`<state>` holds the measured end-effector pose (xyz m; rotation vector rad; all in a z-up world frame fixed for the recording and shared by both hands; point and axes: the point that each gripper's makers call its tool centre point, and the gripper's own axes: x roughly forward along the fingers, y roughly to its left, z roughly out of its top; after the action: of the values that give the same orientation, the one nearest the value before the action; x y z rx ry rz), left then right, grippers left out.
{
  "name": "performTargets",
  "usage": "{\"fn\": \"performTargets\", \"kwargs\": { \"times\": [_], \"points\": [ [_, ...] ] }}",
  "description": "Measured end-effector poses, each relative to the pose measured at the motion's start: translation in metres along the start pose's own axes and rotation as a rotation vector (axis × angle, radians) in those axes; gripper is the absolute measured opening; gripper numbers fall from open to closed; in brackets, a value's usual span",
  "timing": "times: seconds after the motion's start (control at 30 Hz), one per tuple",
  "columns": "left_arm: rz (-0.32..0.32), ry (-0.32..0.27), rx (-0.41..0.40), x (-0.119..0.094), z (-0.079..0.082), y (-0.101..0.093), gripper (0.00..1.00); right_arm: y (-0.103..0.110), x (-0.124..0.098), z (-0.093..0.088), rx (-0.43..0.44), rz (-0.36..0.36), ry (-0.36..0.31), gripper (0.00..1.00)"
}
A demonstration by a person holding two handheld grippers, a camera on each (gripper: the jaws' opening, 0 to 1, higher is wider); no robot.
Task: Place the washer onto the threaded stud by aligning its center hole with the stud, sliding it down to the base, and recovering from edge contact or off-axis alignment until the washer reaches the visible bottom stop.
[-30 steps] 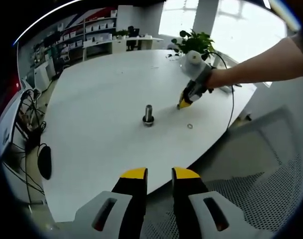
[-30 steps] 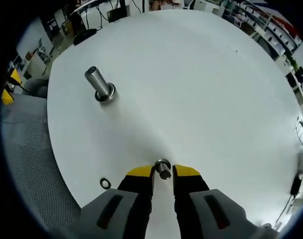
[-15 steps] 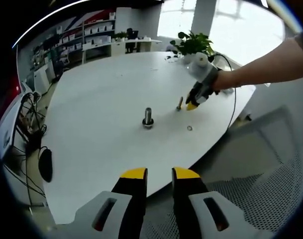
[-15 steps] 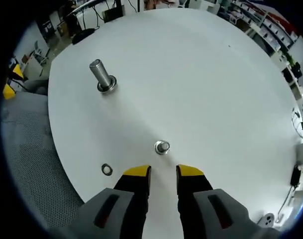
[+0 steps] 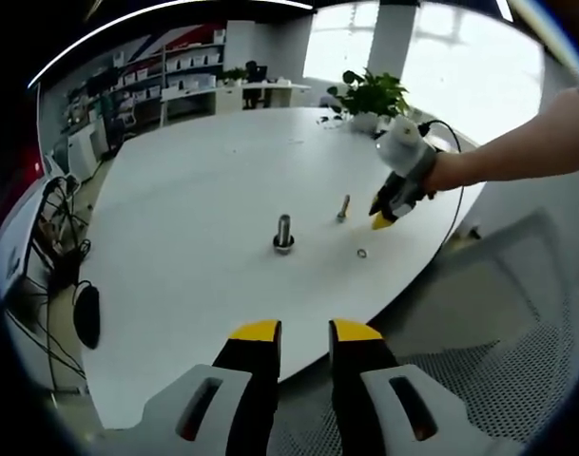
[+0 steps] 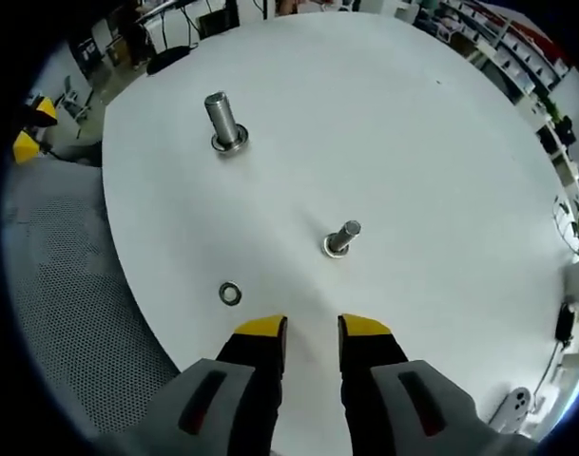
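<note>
R gripper fingers apart, empty; L gripper fingers slightly apart, empty, held low.

Bright daylight floods from blown-out windows; the white tabletop glares softly, fisheye edges bend.
</note>
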<state>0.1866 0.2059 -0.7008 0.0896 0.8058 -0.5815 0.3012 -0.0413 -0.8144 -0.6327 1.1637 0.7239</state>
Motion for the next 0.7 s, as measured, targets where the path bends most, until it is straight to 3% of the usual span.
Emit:
{"fn": "performTargets", "kwargs": {
  "times": [0.3, 0.47, 0.6, 0.7],
  "points": [
    [-0.002, -0.008, 0.000, -0.001, 0.002, -0.001, 0.18, 0.017, -0.001, -0.008, -0.010, 0.020, -0.001, 0.26],
    [0.004, -0.009, -0.001, -0.001, 0.001, 0.000, 0.18, 0.033, 0.004, -0.013, -0.068, 0.045, 0.024, 0.27],
    [0.011, -0.007, 0.001, -0.001, 0.001, 0.001, 0.18, 0.042, 0.006, -0.006, -0.086, 0.070, 0.006, 0.29],
    [0.018, -0.005, -0.008, -0.001, 0.000, 0.002, 0.18, 0.051, 0.007, -0.001, -0.151, 0.083, 0.008, 0.29]
  ]
}}
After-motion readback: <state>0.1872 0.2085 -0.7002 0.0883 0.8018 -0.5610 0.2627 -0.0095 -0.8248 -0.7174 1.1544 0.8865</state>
